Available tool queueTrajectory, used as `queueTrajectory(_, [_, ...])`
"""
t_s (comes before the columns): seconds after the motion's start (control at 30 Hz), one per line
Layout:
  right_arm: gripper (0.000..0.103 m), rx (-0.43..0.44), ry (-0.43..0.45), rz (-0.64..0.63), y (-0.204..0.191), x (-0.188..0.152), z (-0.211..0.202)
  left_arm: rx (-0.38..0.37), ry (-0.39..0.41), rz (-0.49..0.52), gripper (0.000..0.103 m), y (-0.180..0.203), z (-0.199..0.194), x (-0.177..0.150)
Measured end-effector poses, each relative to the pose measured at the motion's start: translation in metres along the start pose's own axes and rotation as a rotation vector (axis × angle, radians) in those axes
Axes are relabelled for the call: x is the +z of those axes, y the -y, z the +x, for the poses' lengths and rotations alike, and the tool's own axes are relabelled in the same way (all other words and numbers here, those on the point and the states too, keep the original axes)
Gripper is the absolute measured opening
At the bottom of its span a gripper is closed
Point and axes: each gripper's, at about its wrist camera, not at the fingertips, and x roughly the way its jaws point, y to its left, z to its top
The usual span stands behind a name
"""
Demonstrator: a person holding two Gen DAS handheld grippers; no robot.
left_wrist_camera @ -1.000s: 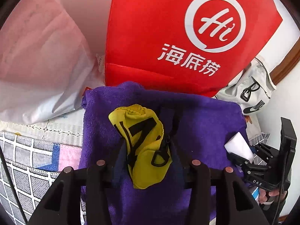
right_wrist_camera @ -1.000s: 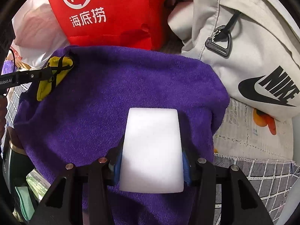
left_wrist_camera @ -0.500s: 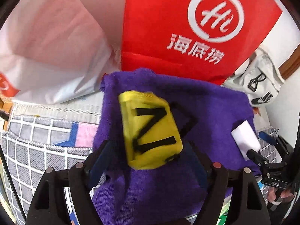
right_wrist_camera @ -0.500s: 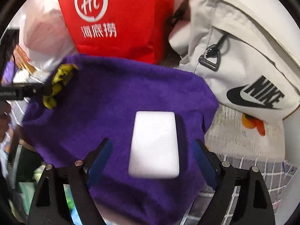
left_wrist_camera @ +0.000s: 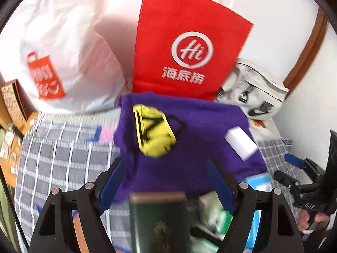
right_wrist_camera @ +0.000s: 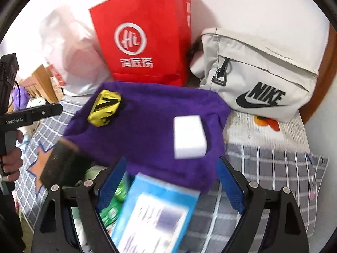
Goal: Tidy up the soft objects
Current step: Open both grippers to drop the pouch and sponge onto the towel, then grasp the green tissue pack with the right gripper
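Observation:
A purple towel (left_wrist_camera: 200, 130) (right_wrist_camera: 147, 122) lies spread on the checked bed cover. On its left part rests a yellow pouch with black straps (left_wrist_camera: 152, 135) (right_wrist_camera: 104, 110). A white foam block (left_wrist_camera: 241, 145) (right_wrist_camera: 189, 136) sits on the towel's right part. My left gripper (left_wrist_camera: 166, 181) hangs open above and short of the pouch, nothing between its blue pads. My right gripper (right_wrist_camera: 170, 181) is open too, pulled back from the white block. In the left wrist view the right gripper (left_wrist_camera: 294, 168) shows at the right edge, held by a hand.
A red paper bag (left_wrist_camera: 185, 48) (right_wrist_camera: 145, 42) and a white plastic bag (left_wrist_camera: 63, 52) stand behind the towel. A beige Nike bag (right_wrist_camera: 259, 80) lies at the right. A dark green box (left_wrist_camera: 158, 221) and a blue box (right_wrist_camera: 155, 215) sit near the towel's front edge.
Both grippers opened and let go: the pouch and the white block now lie on the towel. Both hands drew back and up, so the scene looks farther away.

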Motion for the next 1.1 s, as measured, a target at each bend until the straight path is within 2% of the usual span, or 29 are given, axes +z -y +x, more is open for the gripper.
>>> queueTrajectory(0.13, [0.081, 0.012, 0.011, -0.072, -0.034, -0.03, -0.017, 0.037, 0.006, -0.001, 0.079, 0.01, -0.016, -0.034])
queueTrajectory(0.2, [0.071, 0.02, 0.004, -0.089, -0.047, -0.04, -0.018, 0.073, 0.009, 0.009, 0.079, 0.01, -0.028, -0.052])
queueTrajectory(0.3, [0.071, 0.044, -0.035, -0.11, -0.067, -0.049, -0.01, 0.109, 0.02, 0.033, 0.079, 0.005, -0.043, -0.074])
queueTrajectory(0.43, [0.074, 0.016, -0.052, -0.165, -0.092, -0.049, 0.008, 0.148, 0.031, 0.031, 0.079, -0.015, -0.054, -0.094])
queueTrajectory(0.5, [0.079, 0.007, -0.061, -0.174, -0.099, -0.044, 0.019, 0.163, 0.022, 0.019, 0.079, -0.027, -0.055, -0.1])
queueTrajectory(0.67, [0.079, -0.05, -0.115, -0.218, -0.111, -0.032, 0.056, 0.205, 0.003, -0.005, 0.08, -0.057, -0.044, -0.109])
queueTrajectory(0.77, [0.079, -0.069, -0.153, -0.222, -0.112, -0.026, 0.076, 0.201, 0.005, -0.028, 0.08, -0.071, -0.041, -0.114])
queueTrajectory(0.9, [0.079, -0.1, -0.208, -0.246, -0.116, -0.023, 0.097, 0.149, 0.015, -0.077, 0.08, -0.086, -0.04, -0.114])
queueTrajectory(1.1, [0.082, -0.133, -0.265, -0.261, -0.124, -0.02, 0.114, 0.124, 0.018, -0.08, 0.08, -0.093, -0.036, -0.115])
